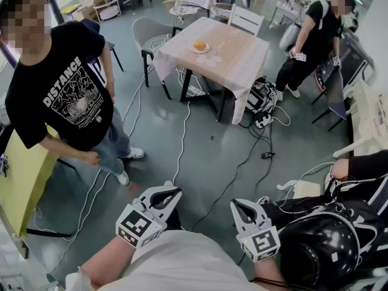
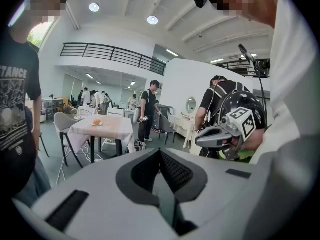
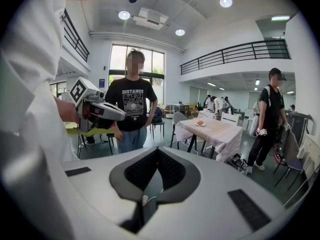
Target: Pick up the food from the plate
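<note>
A wide hall with a grey floor (image 1: 200, 162) crossed by loose cables (image 1: 180, 139) holds a square table (image 1: 233, 56) under a pale cloth, far across the room in the head view. The food (image 1: 199, 44), a round orange-brown piece, sits on a small white plate (image 1: 193, 50) towards the table's left side, with nothing touching it. A grey chair (image 1: 147, 34) stands just beside the table. A person in a black printed T-shirt (image 1: 63, 96) stands at the left. Another person in black (image 1: 316, 32) stands to the table's right. Well apart from the table, close to the wearer's body, the left gripper (image 1: 170, 191) has its jaws pressed together with nothing between them. The right gripper (image 1: 241, 205) is likewise closed and empty.
</note>
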Demonstrator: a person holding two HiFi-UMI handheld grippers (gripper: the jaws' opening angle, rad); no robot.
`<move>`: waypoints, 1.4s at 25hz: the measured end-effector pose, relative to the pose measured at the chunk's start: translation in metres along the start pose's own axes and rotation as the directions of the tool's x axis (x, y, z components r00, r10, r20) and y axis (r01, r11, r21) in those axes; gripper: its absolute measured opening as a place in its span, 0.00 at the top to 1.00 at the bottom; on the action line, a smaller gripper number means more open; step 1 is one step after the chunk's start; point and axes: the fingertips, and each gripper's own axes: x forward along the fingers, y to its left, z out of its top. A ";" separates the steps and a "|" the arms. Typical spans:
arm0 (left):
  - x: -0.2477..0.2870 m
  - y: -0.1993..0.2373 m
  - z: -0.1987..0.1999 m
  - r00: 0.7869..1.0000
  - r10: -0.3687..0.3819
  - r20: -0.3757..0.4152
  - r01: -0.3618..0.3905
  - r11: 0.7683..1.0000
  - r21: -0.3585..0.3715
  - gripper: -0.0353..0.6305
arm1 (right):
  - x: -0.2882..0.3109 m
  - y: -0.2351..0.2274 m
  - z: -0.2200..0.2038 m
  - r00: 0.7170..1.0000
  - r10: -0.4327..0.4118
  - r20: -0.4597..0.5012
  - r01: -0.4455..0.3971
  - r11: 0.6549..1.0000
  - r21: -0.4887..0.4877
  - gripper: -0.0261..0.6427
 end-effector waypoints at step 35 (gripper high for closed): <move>0.148 0.472 0.140 0.983 0.183 0.017 -0.180 0.978 -0.108 0.86 | 0.554 -0.254 0.223 0.963 0.269 -0.026 -0.270 0.950 -0.160 0.74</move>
